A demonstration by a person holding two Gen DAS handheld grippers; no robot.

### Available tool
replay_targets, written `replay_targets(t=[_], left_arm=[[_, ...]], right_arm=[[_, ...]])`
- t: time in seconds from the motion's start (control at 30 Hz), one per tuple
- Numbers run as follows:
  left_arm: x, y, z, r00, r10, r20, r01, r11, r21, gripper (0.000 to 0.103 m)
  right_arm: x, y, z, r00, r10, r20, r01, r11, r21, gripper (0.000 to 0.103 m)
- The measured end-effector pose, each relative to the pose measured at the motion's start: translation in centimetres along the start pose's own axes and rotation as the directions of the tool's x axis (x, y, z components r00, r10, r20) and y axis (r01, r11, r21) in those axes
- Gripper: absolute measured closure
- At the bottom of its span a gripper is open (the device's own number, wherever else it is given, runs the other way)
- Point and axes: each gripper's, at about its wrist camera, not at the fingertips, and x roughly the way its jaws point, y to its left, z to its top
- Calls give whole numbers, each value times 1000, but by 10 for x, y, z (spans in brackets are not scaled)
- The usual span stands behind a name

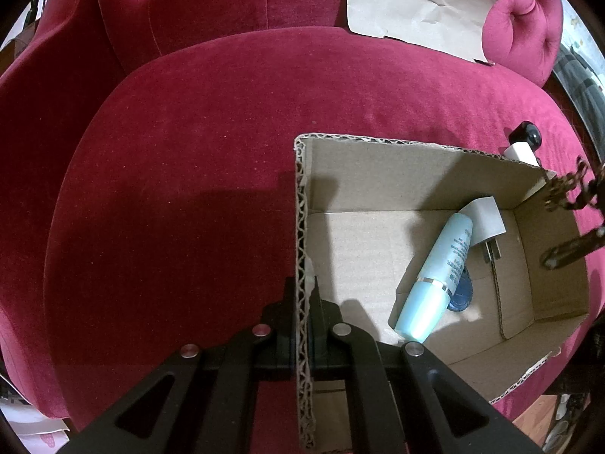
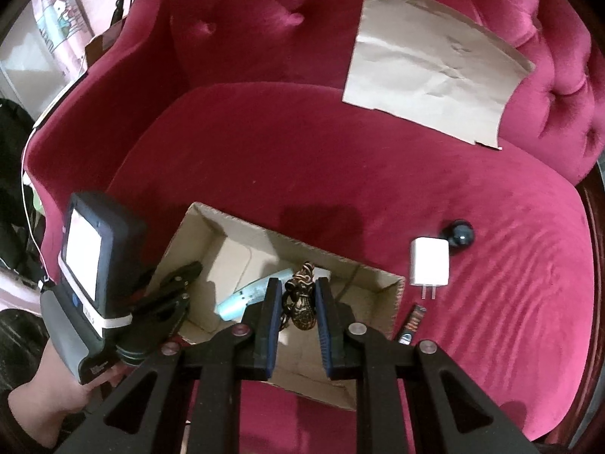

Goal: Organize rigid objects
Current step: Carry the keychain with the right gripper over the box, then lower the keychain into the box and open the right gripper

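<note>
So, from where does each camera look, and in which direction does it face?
Left wrist: sits on the left hand-held gripper, looks down into the cardboard box; its fingers clamp the wall.
Right wrist: sits on the right hand-held gripper, looks down at the box; its fingers flank a bronze ornament.
Shared: box, blue tube, red sofa.

both wrist views steeply downward, close, sharing cardboard box (image 1: 416,189)
</note>
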Motion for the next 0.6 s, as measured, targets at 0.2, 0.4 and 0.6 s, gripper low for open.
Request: replay_targets(t=[0.2, 0.4, 0.6], left_arm=[[0, 0, 0, 1000, 0, 0, 0, 1000, 1, 99], [-1, 1, 1, 1000, 0, 0, 0, 1000, 2, 99], [-1, 1, 2, 1000, 0, 0, 0, 1000, 2, 99]], right_arm=[[16, 15, -5, 1000, 13, -27, -14, 1000, -9, 85], [31, 21, -10, 999, 14, -44, -14, 1000, 2, 85], [43, 18, -14, 998, 18, -66, -16, 999, 29, 85]])
